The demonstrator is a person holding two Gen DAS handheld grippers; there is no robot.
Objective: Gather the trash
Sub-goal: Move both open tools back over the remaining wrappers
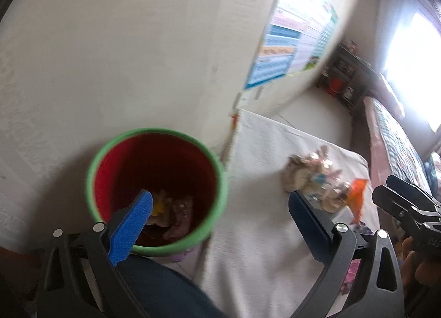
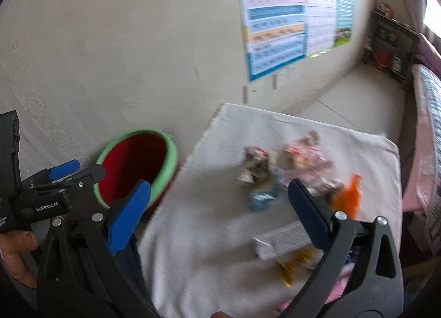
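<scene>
The wrappers [image 2: 286, 172] were seen lying on the white cloth [image 2: 209, 229], beside the red bin [image 2: 129, 163]. Both the left gripper [image 1: 220, 224] and the right gripper [image 2: 217, 216] were held wide open with nothing in them. The wrappers were judged light, crinkly and slippery, best pinched at a bunched-up edge.

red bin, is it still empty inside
No, the red bin already has crumpled wrappers lying at its bottom in the left wrist view.

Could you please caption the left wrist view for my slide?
Open left gripper above a green-rimmed red bin holding wrappers, crumpled trash waiting on the white cloth.
</scene>
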